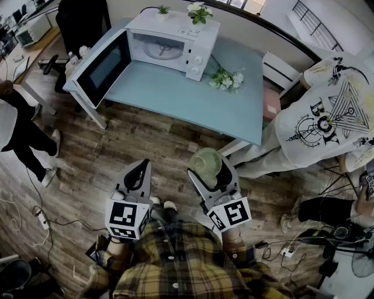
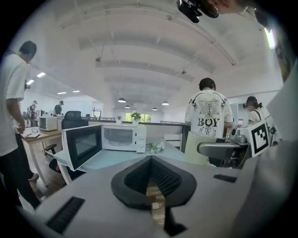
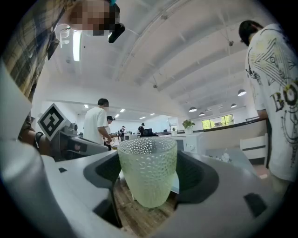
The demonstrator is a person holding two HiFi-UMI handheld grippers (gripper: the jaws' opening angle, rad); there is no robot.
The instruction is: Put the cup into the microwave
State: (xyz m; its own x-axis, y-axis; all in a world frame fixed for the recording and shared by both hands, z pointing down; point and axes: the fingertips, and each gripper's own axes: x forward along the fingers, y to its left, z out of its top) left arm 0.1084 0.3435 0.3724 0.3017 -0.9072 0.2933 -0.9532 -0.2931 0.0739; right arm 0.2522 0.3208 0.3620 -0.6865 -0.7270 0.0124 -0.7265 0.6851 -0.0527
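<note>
A pale green, dimpled glass cup (image 1: 205, 164) (image 3: 148, 173) stands upright between the jaws of my right gripper (image 1: 211, 173) (image 3: 150, 179), which is shut on it above the wooden floor. The white microwave (image 1: 175, 42) (image 2: 122, 137) sits at the far end of the light blue table (image 1: 193, 105). Its dark door (image 1: 105, 67) (image 2: 83, 146) is swung wide open to the left, showing the glass plate inside. My left gripper (image 1: 139, 170) (image 2: 151, 161) is held beside the right one, shut, with nothing in it. Both grippers are well short of the table.
A person in a white printed T-shirt (image 1: 327, 117) stands at the table's right end, next to a white chair (image 1: 280, 69). Another person in black (image 1: 20, 131) is at the left. White flowers (image 1: 225, 79) lie beside the microwave, small plants (image 1: 198, 11) on top. Cables (image 1: 44, 219) trail across the floor.
</note>
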